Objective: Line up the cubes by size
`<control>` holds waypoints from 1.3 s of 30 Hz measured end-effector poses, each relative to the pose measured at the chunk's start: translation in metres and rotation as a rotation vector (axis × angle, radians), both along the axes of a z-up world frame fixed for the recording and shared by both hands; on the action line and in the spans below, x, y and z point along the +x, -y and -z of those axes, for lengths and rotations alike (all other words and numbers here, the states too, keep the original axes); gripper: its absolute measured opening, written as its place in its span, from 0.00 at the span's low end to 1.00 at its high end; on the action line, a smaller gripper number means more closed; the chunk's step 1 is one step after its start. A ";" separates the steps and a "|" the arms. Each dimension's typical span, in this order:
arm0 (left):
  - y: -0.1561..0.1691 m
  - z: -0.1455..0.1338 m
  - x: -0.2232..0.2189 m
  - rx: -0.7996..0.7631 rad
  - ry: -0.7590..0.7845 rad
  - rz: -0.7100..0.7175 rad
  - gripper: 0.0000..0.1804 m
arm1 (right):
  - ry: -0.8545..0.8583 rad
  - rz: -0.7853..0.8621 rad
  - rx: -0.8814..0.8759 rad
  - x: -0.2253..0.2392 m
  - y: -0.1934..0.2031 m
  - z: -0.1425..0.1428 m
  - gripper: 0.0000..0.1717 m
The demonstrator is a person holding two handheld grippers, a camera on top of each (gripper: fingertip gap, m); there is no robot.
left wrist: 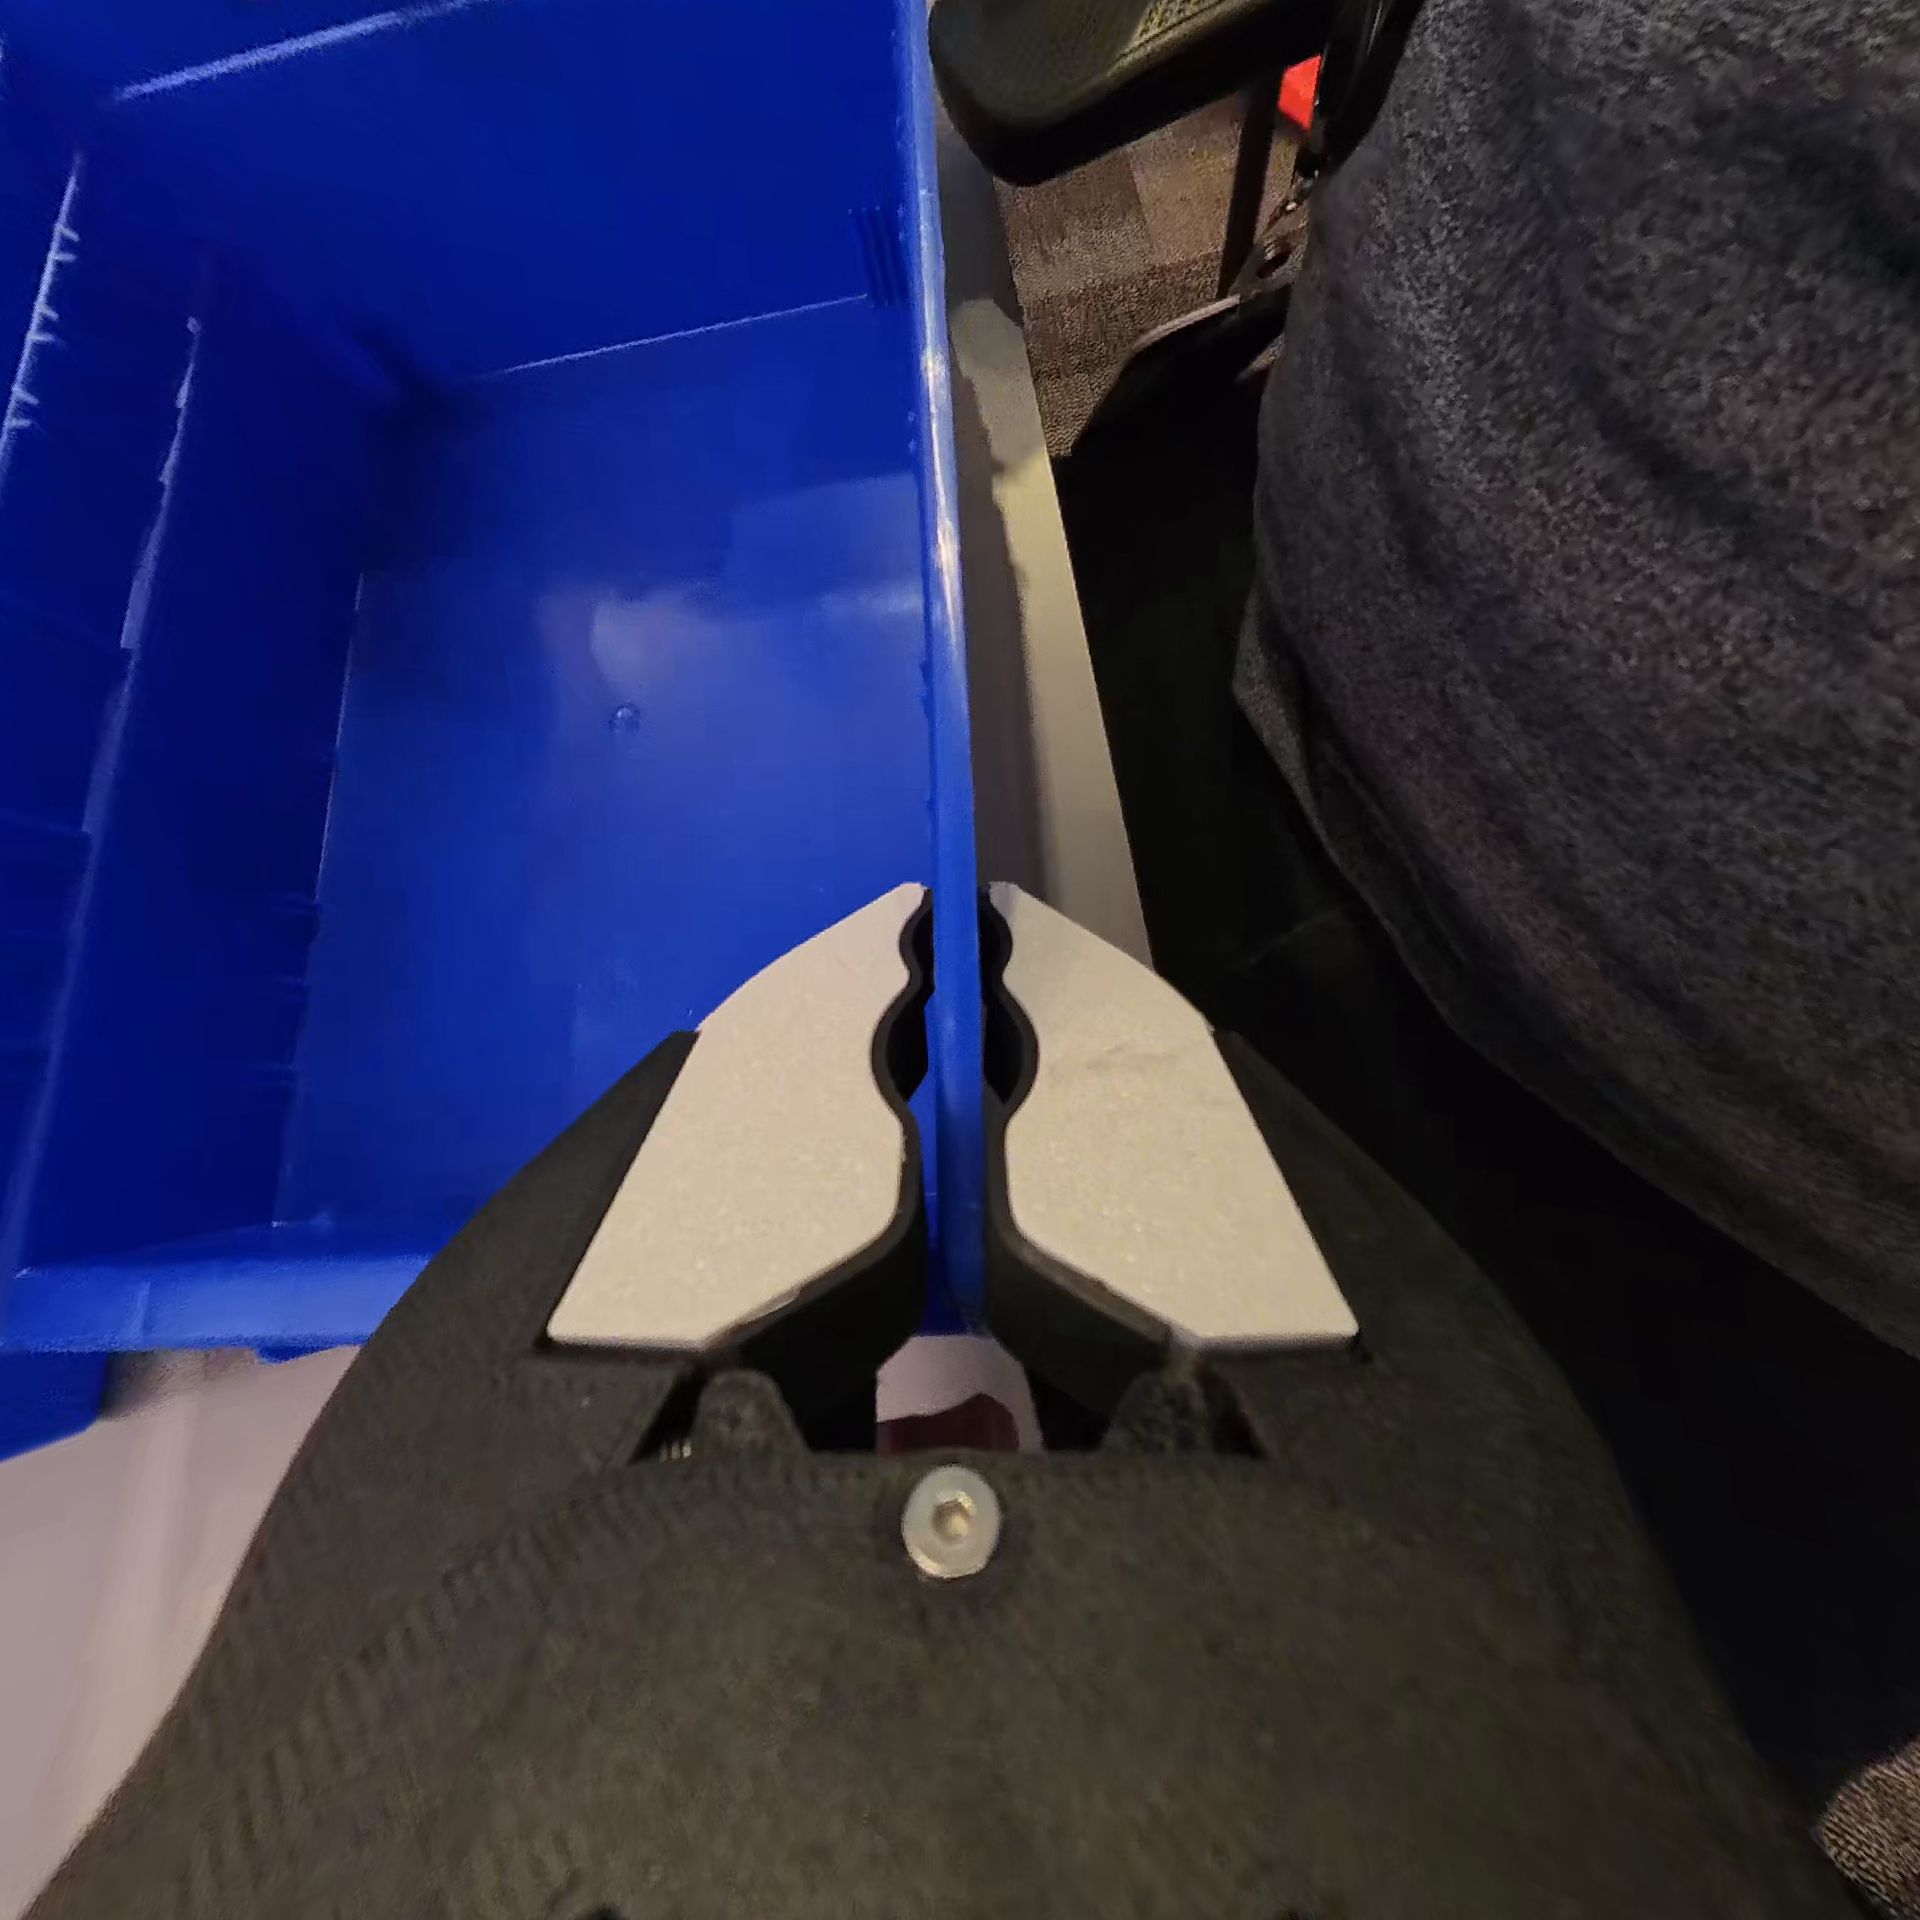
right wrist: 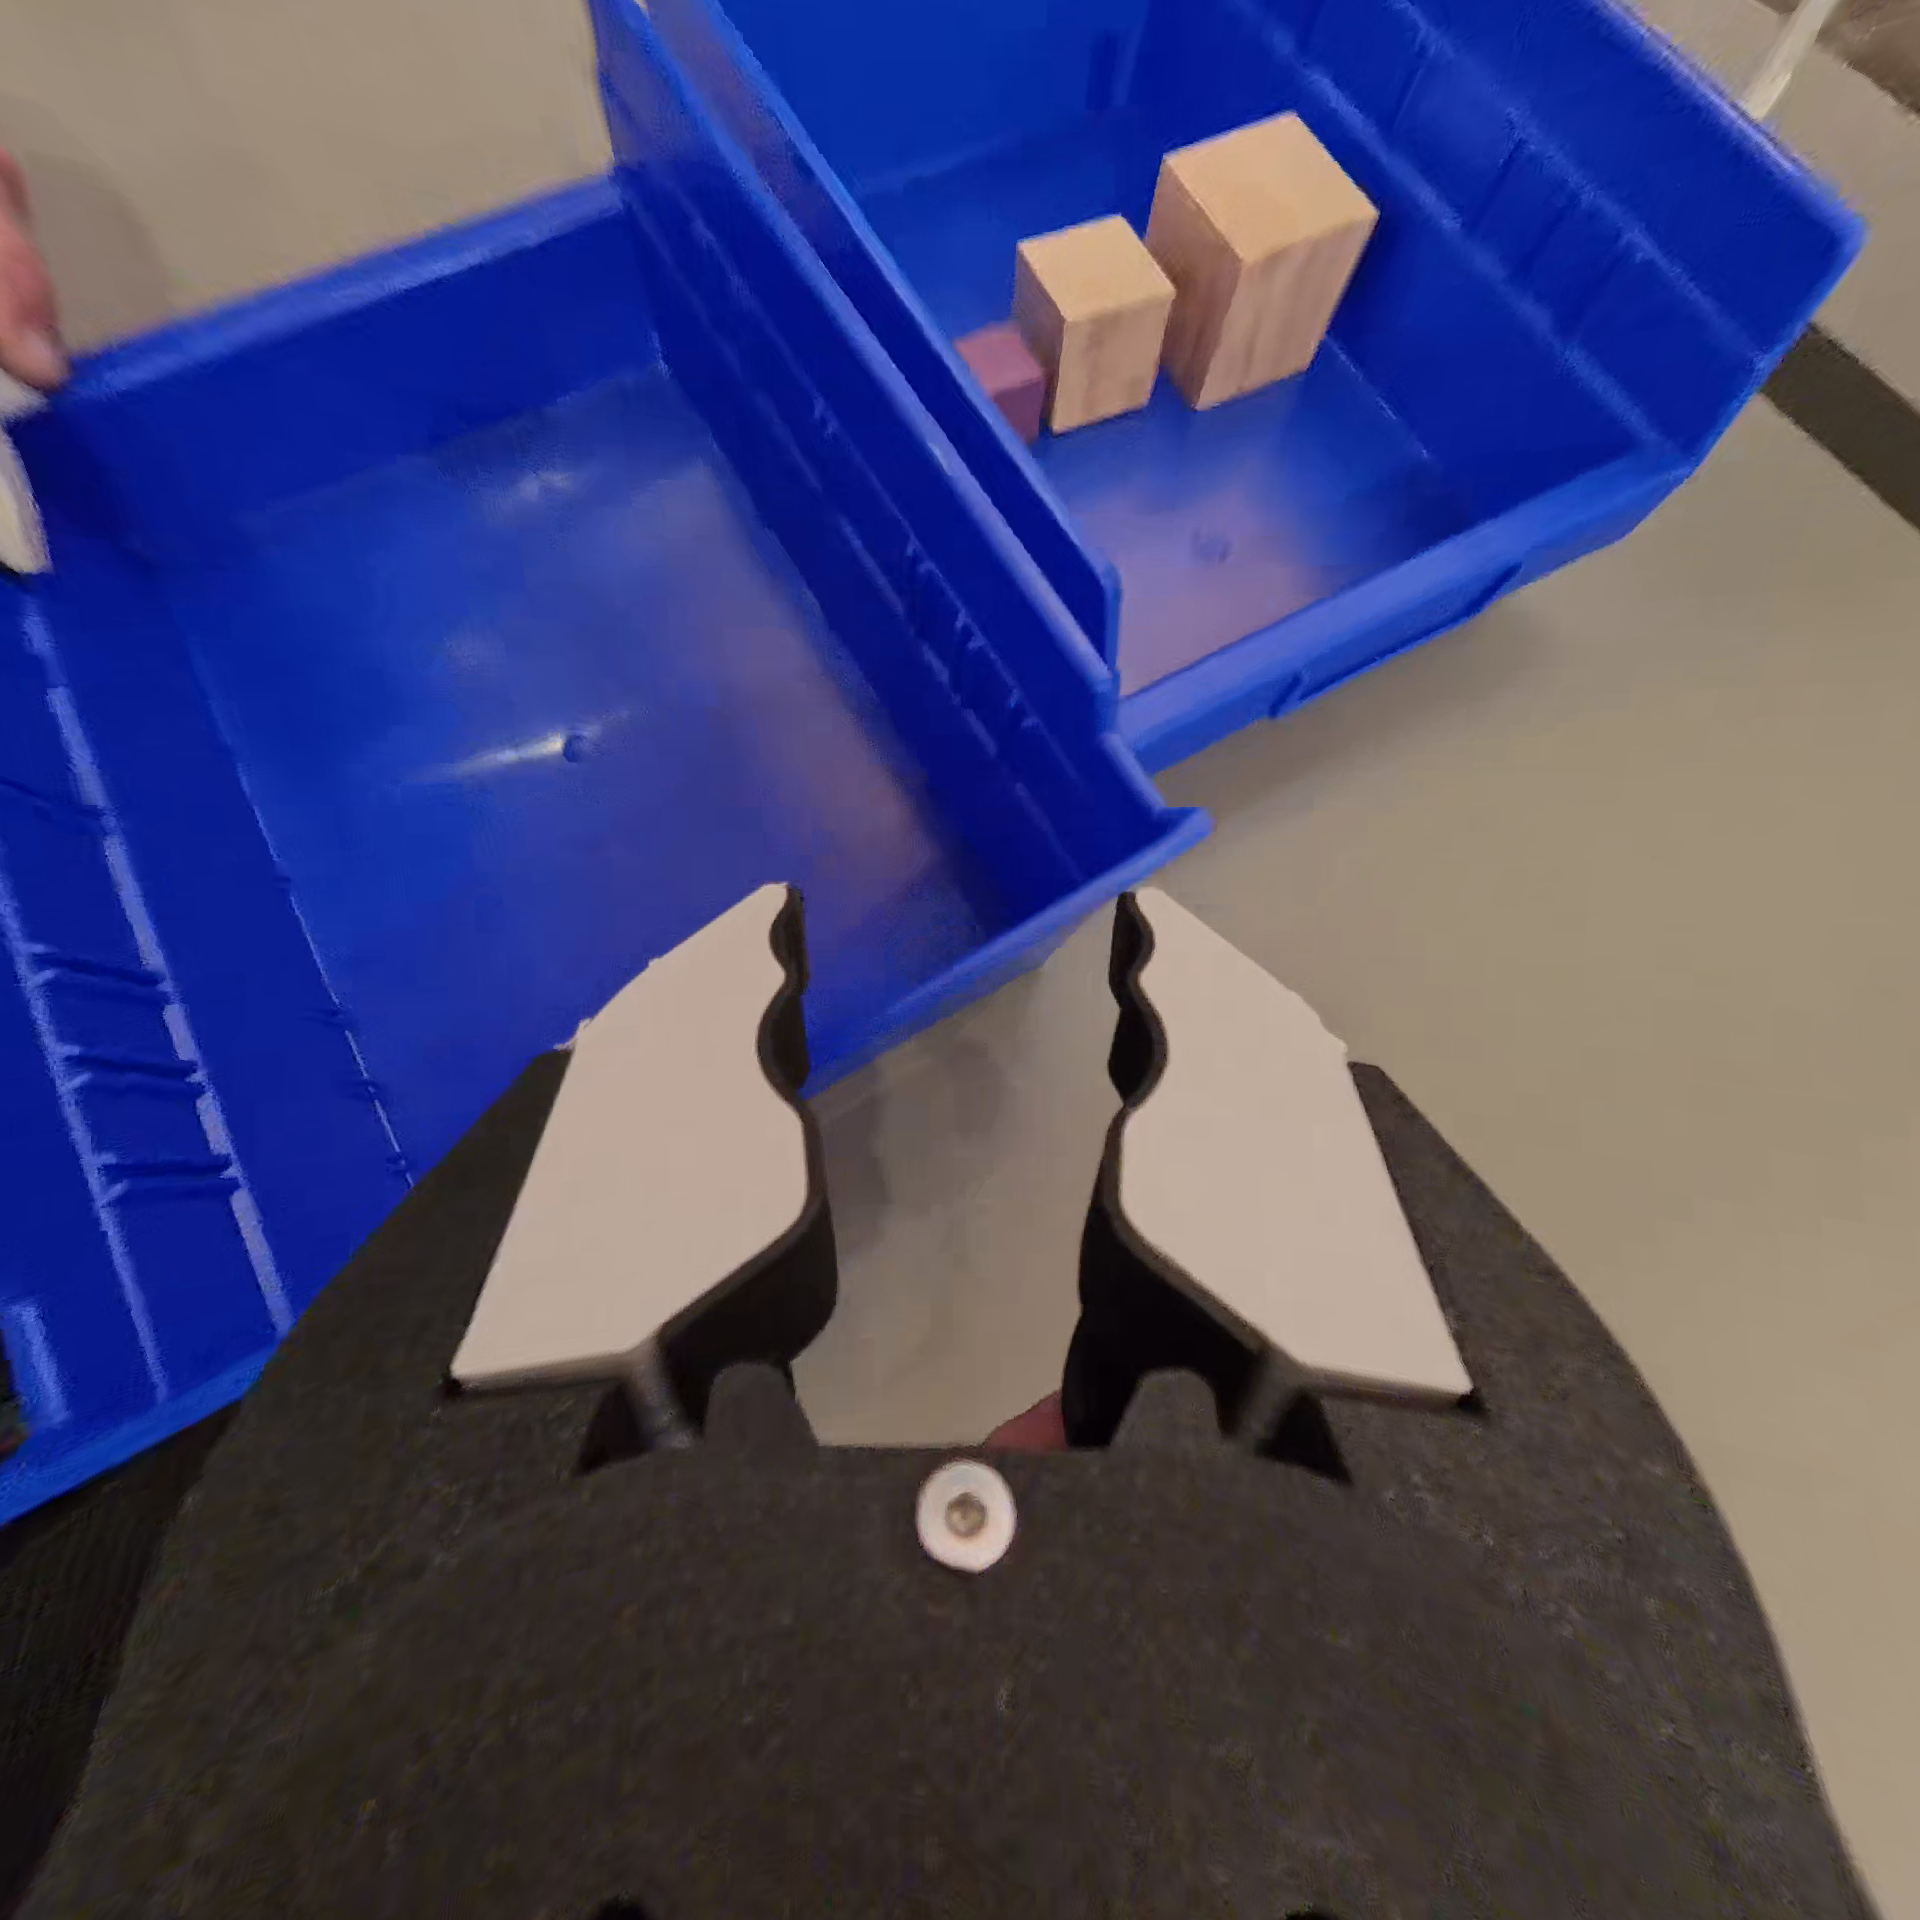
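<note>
Cubes: a tall pale wooden block, a shorter pale wooden block and a small purple cube stand side by side in the far blue plastic bin, upper right of the right wrist view.
Left gripper: clamped on the thin side wall of the near blue plastic bin, frame centre.
Right gripper: jaws wide apart, gripping nothing, above that bin's corner and the grey table.
Left view only: a person's dark grey garment, right side.
Right view only: the cubes.

My left wrist view looks close along the near blue bin's wall; my right looks down from higher, sharing that bin.
</note>
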State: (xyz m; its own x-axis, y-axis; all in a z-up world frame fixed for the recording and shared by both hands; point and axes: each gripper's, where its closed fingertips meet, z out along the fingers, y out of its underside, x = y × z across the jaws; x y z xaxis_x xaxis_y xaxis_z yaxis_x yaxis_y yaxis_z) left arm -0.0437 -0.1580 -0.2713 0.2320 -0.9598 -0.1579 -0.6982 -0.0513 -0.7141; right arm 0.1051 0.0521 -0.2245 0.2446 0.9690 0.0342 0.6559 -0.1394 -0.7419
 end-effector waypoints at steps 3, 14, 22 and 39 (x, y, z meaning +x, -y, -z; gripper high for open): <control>-0.001 0.000 0.005 -0.002 0.001 -0.005 0.04 | 0.045 0.063 0.016 0.007 -0.008 0.004 0.26; 0.014 0.000 0.010 -0.076 -0.014 0.047 0.27 | 0.106 0.003 -0.041 0.006 -0.013 0.010 0.15; -0.028 -0.050 -0.038 0.043 -0.019 -0.095 0.35 | 0.163 -0.006 -0.011 0.013 -0.027 0.010 0.13; -0.149 -0.068 -0.058 0.177 -0.091 -0.259 0.28 | 0.298 0.002 0.038 0.058 -0.069 0.009 0.10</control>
State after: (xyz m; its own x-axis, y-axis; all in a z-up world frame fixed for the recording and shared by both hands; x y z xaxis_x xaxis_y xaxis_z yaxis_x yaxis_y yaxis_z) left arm -0.1021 -0.0093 -0.2033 0.4421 -0.8266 -0.3483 -0.7396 -0.1162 -0.6629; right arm 0.1634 0.1214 -0.2338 0.2206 0.9651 0.1412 0.8450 -0.1168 -0.5218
